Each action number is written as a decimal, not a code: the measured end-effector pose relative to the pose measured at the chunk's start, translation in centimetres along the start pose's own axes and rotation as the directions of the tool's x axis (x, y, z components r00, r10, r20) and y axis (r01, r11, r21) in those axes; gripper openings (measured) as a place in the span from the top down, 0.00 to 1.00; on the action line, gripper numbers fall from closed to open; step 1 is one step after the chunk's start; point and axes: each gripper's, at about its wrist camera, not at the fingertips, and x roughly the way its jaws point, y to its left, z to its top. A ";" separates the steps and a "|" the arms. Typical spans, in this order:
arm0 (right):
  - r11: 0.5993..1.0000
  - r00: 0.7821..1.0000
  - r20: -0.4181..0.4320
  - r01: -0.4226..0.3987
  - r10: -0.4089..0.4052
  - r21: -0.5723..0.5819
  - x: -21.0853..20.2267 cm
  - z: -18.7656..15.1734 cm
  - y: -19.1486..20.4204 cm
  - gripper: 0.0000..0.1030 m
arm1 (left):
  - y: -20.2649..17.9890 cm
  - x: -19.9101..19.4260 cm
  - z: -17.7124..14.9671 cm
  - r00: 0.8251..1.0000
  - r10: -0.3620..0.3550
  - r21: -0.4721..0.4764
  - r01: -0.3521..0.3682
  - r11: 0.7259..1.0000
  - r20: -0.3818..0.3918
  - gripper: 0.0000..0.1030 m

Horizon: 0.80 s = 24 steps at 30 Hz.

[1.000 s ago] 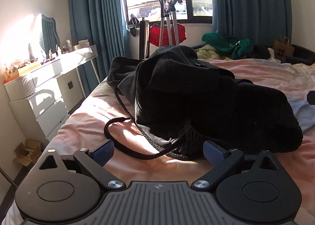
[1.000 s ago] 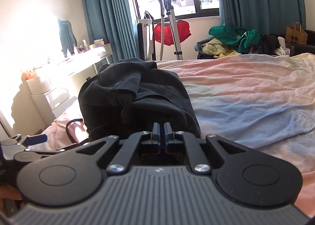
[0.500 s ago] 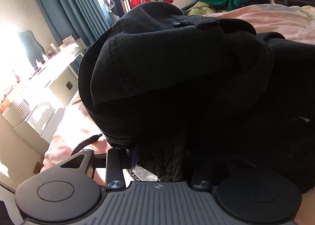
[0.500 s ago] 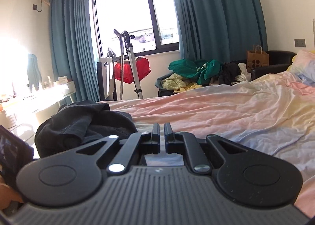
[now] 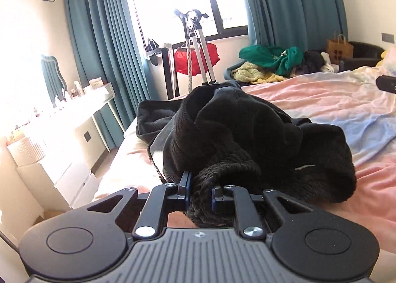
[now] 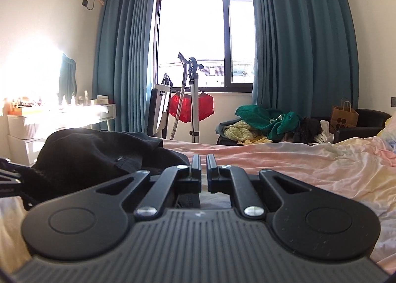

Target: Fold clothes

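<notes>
1. Your left gripper [image 5: 200, 192] has its jaws closing on a thick ribbed edge of the black garment [image 5: 247, 139]. The cloth is bunched between the pads at the lower middle of the left wrist view, so this reads as a pinch on the hem or cuff.
2. Your right gripper [image 6: 203, 171] has its jaws pressed almost together with nothing between them. It points nearly level across the bed [image 6: 297, 164] toward the window [image 6: 198, 35].
3. In the left wrist view the garment sits in a crumpled heap at mid-frame on the pink and blue sheet. A cord [image 5: 154, 164] trails out at its left side.
4. In the right wrist view the same heap lies at the left of the frame, beside and slightly ahead of your right gripper, apart from it.
5. Judged from this, the fold has barely begun. Nothing is spread flat, and no crease or neat layer shows.
6. What is left is most of the job: shake it out, lay it flat, then fold.
7. More clothes [image 6: 267, 122] are piled at the far right of the room, untouched.
</notes>
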 end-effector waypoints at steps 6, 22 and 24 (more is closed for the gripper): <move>0.992 0.977 -0.174 -0.124 0.124 0.012 0.8 -1.1 1.5 0.92 | 2.3 1.2 -4.1 0.991 -0.028 -0.065 0.019 0.998 -0.133 0.85; 0.974 0.894 -0.434 -0.188 0.116 -0.127 2.3 -5.6 6.0 0.41 | -2.9 -2.2 -6.5 0.998 0.044 0.064 -0.041 0.997 -0.054 0.40; 0.975 0.899 -0.432 -0.157 0.075 -0.158 2.5 -5.7 6.0 0.42 | -3.8 -2.0 -6.6 0.998 0.047 0.099 -0.042 0.994 -0.049 0.39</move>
